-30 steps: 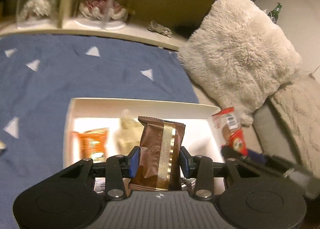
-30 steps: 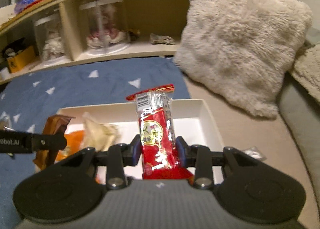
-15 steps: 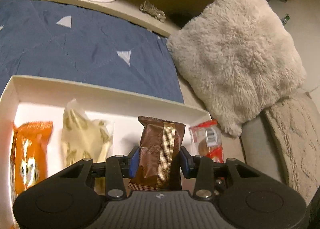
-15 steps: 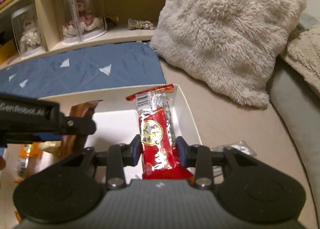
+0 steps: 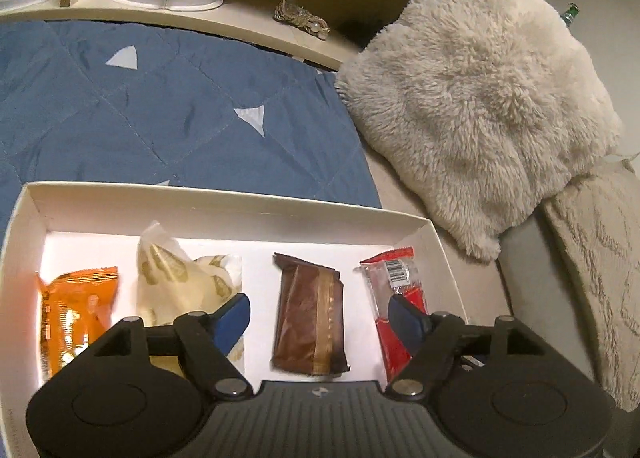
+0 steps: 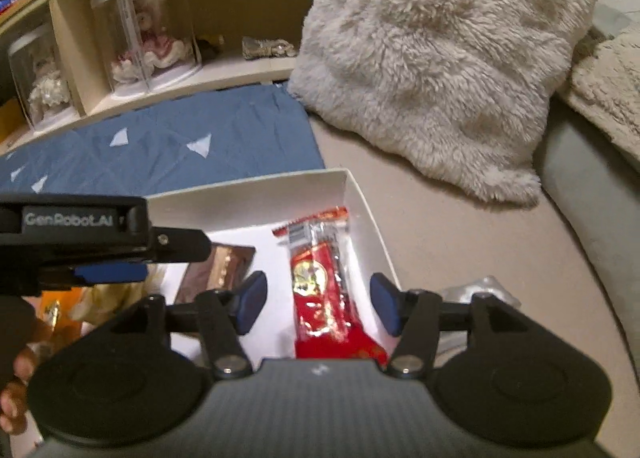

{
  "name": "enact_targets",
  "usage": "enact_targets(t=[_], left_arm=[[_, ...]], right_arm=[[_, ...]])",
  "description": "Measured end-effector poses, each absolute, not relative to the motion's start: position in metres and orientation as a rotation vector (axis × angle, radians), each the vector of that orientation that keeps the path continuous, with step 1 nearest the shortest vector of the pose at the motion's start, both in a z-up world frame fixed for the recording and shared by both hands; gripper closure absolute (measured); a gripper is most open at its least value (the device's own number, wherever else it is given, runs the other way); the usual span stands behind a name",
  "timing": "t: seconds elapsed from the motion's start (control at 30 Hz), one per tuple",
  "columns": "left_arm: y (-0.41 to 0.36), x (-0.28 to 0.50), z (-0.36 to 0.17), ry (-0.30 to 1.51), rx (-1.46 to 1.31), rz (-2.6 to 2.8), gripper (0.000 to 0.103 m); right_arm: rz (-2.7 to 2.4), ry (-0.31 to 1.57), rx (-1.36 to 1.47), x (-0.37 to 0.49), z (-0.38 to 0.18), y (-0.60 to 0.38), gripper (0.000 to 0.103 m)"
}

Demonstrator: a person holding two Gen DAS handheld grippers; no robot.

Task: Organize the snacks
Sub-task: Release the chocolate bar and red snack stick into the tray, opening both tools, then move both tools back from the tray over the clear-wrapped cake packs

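The left gripper (image 5: 318,316) is hanging with jaws spread over the brown snack (image 5: 310,322), and the right gripper (image 6: 316,304) is gaping likewise around the red snack (image 6: 326,290). Both packets are lying in the white box (image 5: 240,214), beside a cream packet (image 5: 184,282) and an orange packet (image 5: 78,310). The box is sitting against a blue quilt (image 5: 160,106), near a fluffy cushion (image 5: 480,106).

A blue quilted blanket (image 5: 168,106) with pale triangles lay spread over the bed, reaching up to a cream shelf (image 5: 224,18) behind it. On the shelf stood clear domes (image 6: 144,30) holding frilly figurines, and a small knotted ornament (image 5: 300,16) lay near them. A shaggy cream pillow (image 5: 476,98) leaned at the blanket's right edge, with a knitted beige cushion (image 5: 600,278) beside it. A green bottle top (image 5: 570,12) peeked past the pillow
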State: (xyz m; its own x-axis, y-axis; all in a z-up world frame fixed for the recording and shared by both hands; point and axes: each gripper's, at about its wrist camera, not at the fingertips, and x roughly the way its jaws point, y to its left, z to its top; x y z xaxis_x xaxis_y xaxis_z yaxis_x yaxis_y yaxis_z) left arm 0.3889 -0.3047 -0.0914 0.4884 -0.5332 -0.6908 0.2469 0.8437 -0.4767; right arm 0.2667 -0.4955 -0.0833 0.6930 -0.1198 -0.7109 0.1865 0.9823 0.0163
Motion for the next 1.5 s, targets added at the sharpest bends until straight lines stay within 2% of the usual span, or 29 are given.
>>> enact_targets(t=[0.67,0.9,1.1,1.2,1.3,1.43,1.5], left_arm=[[-0.263,0.347,-0.059,0.920,-0.266,-0.467,0.023],[-0.244,0.330,-0.049,0.900,-0.214,-0.450,0.017],[-0.227,0.313,-0.043,0.880,-0.150,-0.438,0.005],[-0.217,0.304,-0.042,0.871,-0.119,-0.437,0.000],[-0.207,0.296,-0.041,0.859,-0.095,-0.438,0.000],[-0.191,0.287,-0.040,0.849,-0.077,-0.423,0.000],[-0.183,0.283,-0.039,0.844,-0.069,-0.416,0.000]], right_arm=[[-0.169,0.767,0.060,0.235,-0.058,-0.471,0.036],[-0.170,0.759,0.054,0.218,-0.047,-0.455,0.035],[-0.185,0.746,0.053,0.199,-0.038,-0.445,0.032],[-0.195,0.737,0.041,0.191,-0.034,-0.440,0.028],[-0.204,0.733,0.044,0.184,-0.031,-0.436,0.024],[-0.195,0.721,0.057,0.174,-0.029,-0.431,0.006],[-0.185,0.713,0.062,0.170,-0.027,-0.427,0.002]])
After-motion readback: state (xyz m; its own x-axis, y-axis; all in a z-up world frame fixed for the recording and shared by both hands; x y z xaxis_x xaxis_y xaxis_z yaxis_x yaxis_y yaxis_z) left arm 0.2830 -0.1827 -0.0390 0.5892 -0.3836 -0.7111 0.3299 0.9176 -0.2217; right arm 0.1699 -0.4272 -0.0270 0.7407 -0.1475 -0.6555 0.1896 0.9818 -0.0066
